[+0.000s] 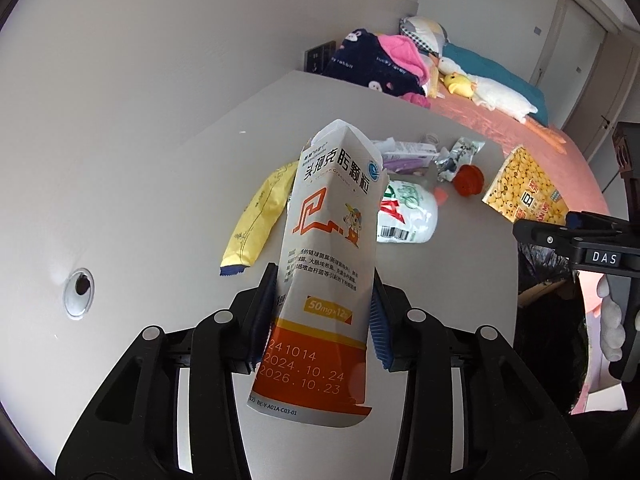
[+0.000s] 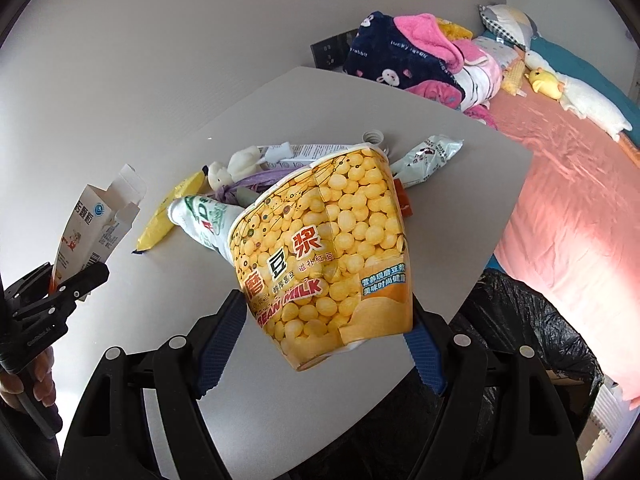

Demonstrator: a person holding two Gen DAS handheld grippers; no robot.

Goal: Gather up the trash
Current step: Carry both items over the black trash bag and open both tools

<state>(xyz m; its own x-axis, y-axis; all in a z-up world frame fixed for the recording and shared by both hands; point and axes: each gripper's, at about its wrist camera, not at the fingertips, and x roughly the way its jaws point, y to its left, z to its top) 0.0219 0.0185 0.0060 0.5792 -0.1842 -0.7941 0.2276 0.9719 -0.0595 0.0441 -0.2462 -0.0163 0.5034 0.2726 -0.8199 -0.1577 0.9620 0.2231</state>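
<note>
My left gripper (image 1: 320,320) is shut on a white and orange medicine box (image 1: 328,264), held upright above the white table (image 1: 140,200); the box also shows in the right wrist view (image 2: 86,236). My right gripper (image 2: 320,344) is shut on a yellow soy milk paper cup (image 2: 332,252), held tilted above the table's near edge; the cup also shows in the left wrist view (image 1: 524,188). More trash lies on the table: a yellow wrapper (image 1: 256,216), a white AD bottle (image 1: 408,212), a silver packet (image 1: 460,156) and a red object (image 1: 469,180).
A black trash bag (image 2: 528,344) hangs open at the table's right edge, below my right gripper. A bed (image 2: 568,184) with a pink sheet, blankets and plush toys lies beyond the table. A cable hole (image 1: 79,291) sits in the tabletop at left.
</note>
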